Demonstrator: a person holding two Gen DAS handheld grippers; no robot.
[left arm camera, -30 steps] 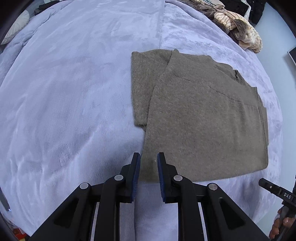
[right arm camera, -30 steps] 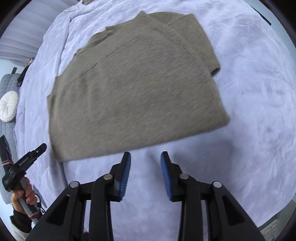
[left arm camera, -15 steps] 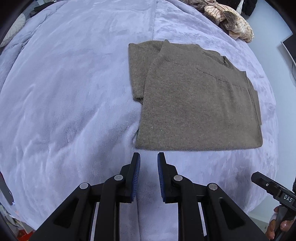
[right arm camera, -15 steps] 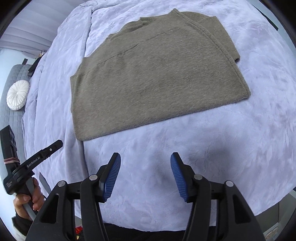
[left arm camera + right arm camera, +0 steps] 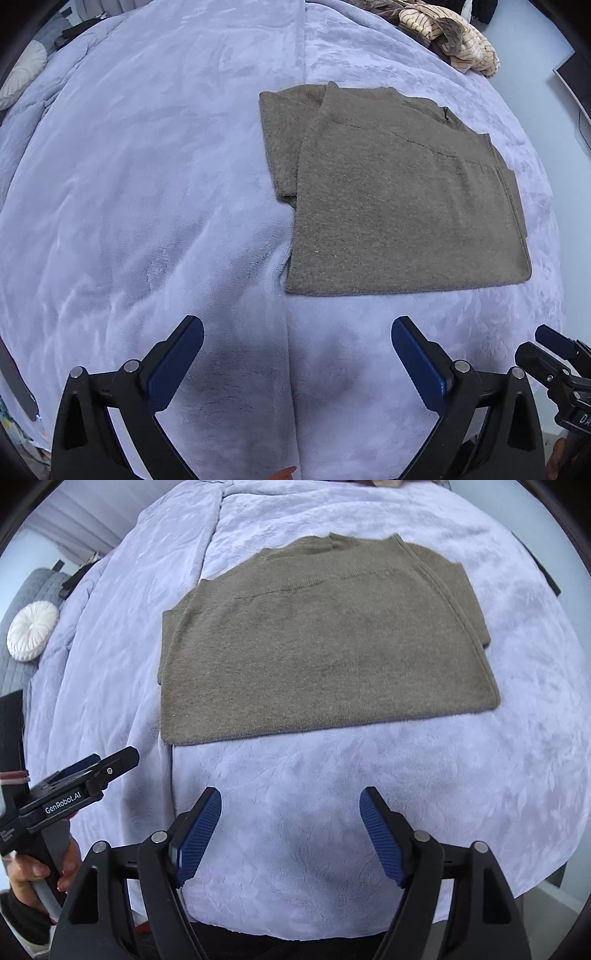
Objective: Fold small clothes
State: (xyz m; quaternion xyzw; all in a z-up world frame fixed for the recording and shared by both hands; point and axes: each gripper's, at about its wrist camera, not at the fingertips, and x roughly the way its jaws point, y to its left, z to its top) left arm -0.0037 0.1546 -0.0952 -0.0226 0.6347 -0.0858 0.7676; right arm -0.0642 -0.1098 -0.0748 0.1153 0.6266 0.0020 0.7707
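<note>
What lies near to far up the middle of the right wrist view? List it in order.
right gripper → bare blanket → folded sweater → more blanket at the far edge

Your folded olive-brown knit sweater (image 5: 399,192) hides its lower layers. The heap of cream striped fabric (image 5: 448,35) is cut off at the frame's top edge, and the round white cushion (image 5: 22,74) at the left edge.

"GenRobot.AI" on the left gripper (image 5: 79,775) body; cut-off "DA" on the right gripper (image 5: 554,354).
</note>
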